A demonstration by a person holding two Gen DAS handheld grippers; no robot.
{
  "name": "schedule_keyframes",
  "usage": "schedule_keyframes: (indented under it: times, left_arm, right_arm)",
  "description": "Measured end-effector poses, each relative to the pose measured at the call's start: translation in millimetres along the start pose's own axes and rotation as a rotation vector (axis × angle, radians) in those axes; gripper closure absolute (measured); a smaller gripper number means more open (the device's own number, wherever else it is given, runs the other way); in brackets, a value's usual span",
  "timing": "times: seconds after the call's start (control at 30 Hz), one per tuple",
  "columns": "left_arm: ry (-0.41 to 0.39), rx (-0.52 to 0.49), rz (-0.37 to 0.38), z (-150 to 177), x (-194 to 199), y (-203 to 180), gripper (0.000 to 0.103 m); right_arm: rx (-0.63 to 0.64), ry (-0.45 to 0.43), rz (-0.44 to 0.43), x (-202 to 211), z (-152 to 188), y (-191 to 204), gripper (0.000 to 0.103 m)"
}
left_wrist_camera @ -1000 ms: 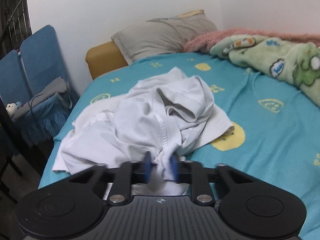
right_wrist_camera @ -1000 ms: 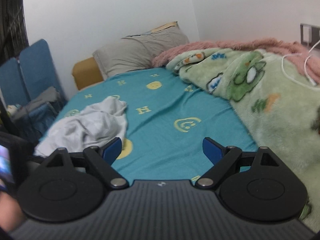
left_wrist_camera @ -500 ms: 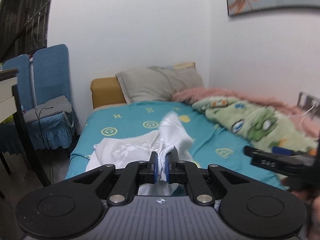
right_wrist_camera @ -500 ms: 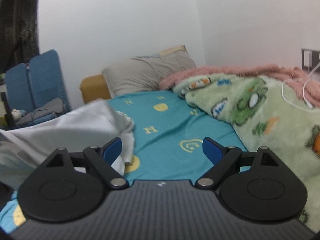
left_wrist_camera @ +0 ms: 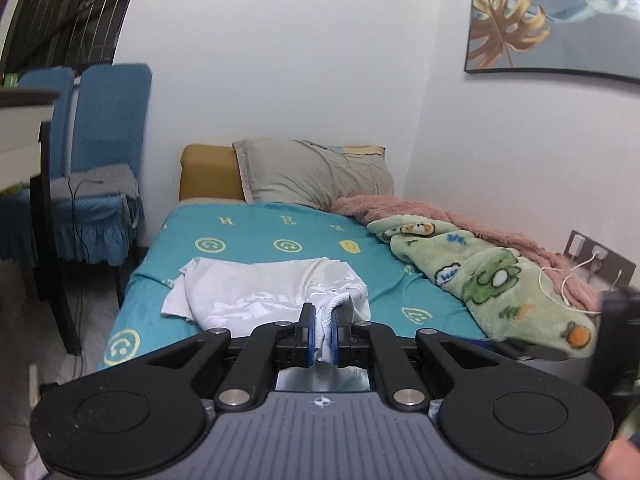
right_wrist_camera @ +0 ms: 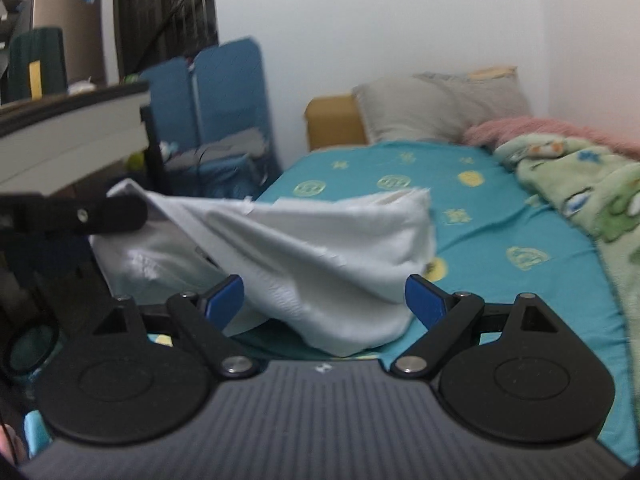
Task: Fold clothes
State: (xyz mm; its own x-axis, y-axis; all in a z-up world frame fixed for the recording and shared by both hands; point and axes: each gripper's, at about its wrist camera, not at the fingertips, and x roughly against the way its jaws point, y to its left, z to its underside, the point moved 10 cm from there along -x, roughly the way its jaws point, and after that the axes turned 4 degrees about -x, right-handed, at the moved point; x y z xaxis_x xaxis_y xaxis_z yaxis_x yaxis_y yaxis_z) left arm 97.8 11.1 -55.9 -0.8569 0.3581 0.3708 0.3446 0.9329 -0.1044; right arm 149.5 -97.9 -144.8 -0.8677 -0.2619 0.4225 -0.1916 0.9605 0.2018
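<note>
A white garment (left_wrist_camera: 256, 296) is lifted off the teal bed sheet (left_wrist_camera: 248, 236), its far part still lying on the bed. My left gripper (left_wrist_camera: 323, 336) is shut on a bunched edge of the garment near the bed's foot. In the right wrist view the garment (right_wrist_camera: 320, 256) hangs stretched from the left gripper (right_wrist_camera: 100, 212) at the left. My right gripper (right_wrist_camera: 325, 300) is open and empty, its blue pads either side of the hanging cloth, close in front of it.
A grey pillow (left_wrist_camera: 312, 176) and a mustard cushion (left_wrist_camera: 208, 172) lie at the bed's head. A green cartoon blanket (left_wrist_camera: 492, 276) and a pink throw (left_wrist_camera: 404, 212) cover the right side. Blue chairs (left_wrist_camera: 100, 168) and a desk (right_wrist_camera: 68, 136) stand left of the bed.
My left gripper has closed on the garment and pulled it up and back toward the bed's foot. My right gripper has swung left, up to the hanging cloth.
</note>
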Motion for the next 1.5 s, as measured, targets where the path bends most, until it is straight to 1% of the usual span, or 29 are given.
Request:
schedule_keyframes:
  times: [0.1, 0.2, 0.3, 0.43, 0.53, 0.57, 0.63, 0.7, 0.8, 0.87, 1.03, 1.1, 1.17, 1.2, 1.23, 1.27, 1.33, 1.37, 1.4, 1.43, 1.5]
  left_arm:
    - [0.020, 0.013, -0.015, 3.7, -10.5, 9.1, 0.095]
    - [0.049, 0.032, -0.028, 6.4, -21.2, 17.1, 0.095]
    - [0.072, 0.047, -0.053, 9.6, -32.4, 26.6, 0.095]
    - [0.108, 0.080, -0.065, 14.8, -45.7, 34.4, 0.095]
    - [0.075, 0.065, -0.086, 11.7, -50.3, 34.0, 0.095]
    - [0.064, 0.054, -0.093, 10.4, -52.3, 32.6, 0.095]
    - [0.070, 0.075, -0.080, 10.8, -57.5, 29.4, 0.095]
    - [0.081, 0.095, -0.067, 12.0, -60.4, 25.4, 0.095]
    - [0.081, 0.070, -0.070, 13.7, -59.7, 19.6, 0.095]
    - [0.079, 0.074, -0.073, 13.8, -58.3, 19.1, 0.095]
    - [0.064, 0.086, -0.078, 11.3, -54.3, 21.5, 0.095]
    - [0.061, 0.089, -0.069, 11.4, -55.1, 19.8, 0.095]
    - [0.054, 0.075, -0.064, 10.3, -55.0, 15.7, 0.095]
    - [0.047, 0.072, -0.059, 9.2, -53.5, 13.5, 0.095]
    - [0.038, 0.072, -0.054, 8.3, -51.8, 11.2, 0.095]
    - [0.032, 0.076, -0.050, 8.0, -50.5, 8.7, 0.095]
    - [0.027, 0.086, -0.014, 8.3, -49.0, -2.3, 0.095]
    - [0.015, 0.080, -0.001, 7.2, -46.8, -9.2, 0.095]
    - [-0.002, 0.067, 0.010, 5.3, -43.7, -16.5, 0.095]
    - [-0.019, 0.055, 0.020, 3.5, -40.6, -23.8, 0.095]
    - [-0.053, 0.030, 0.041, -0.1, -34.2, -38.4, 0.095]
  right_arm:
    - [-0.009, 0.054, -0.040, -25.6, 7.1, 5.6, 0.014]
    - [-0.005, 0.083, -0.081, -45.7, 11.2, 17.3, 0.014]
    - [-0.020, 0.054, -0.062, -57.0, 6.2, 14.8, 0.014]
    - [-0.116, 0.030, 0.050, -63.1, 4.2, -23.3, 0.014]
    - [-0.238, 0.012, 0.134, -57.3, 1.5, -58.3, 0.014]
    - [-0.281, -0.027, 0.154, -50.7, -4.7, -69.4, 0.014]
    - [-0.357, -0.095, 0.189, -38.6, -15.3, -89.4, 0.014]
    - [-0.320, -0.063, 0.163, -44.6, -11.1, -78.2, 0.014]
    - [-0.264, -0.016, 0.123, -53.4, -4.5, -61.5, 0.014]
    - [-0.226, 0.016, 0.097, -59.0, 0.0, -50.5, 0.014]
    - [-0.133, 0.095, 0.031, -72.3, 11.8, -23.3, 0.014]
    - [-0.095, 0.126, 0.005, -77.4, 16.7, -12.6, 0.014]
    - [-0.064, 0.151, -0.010, -82.0, 20.7, -4.5, 0.014]
    - [-0.089, 0.129, 0.048, -82.8, 17.3, -15.5, 0.014]
    - [-0.153, 0.110, 0.088, -83.5, 13.2, -31.0, 0.014]
    - [-0.250, 0.087, 0.099, -82.6, 8.0, -48.6, 0.014]
    - [-0.441, 0.028, 0.079, -72.8, -3.1, -79.8, 0.014]
    - [-0.483, -0.002, 0.102, -65.0, -9.0, -91.3, 0.014]
    - [-0.521, -0.033, 0.124, -56.7, -14.9, -102.0, 0.014]
    - [-0.525, -0.070, 0.139, -46.9, -21.9, -107.0, 0.014]
    - [-0.472, -0.131, 0.184, -29.8, -35.2, -110.2, 0.014]
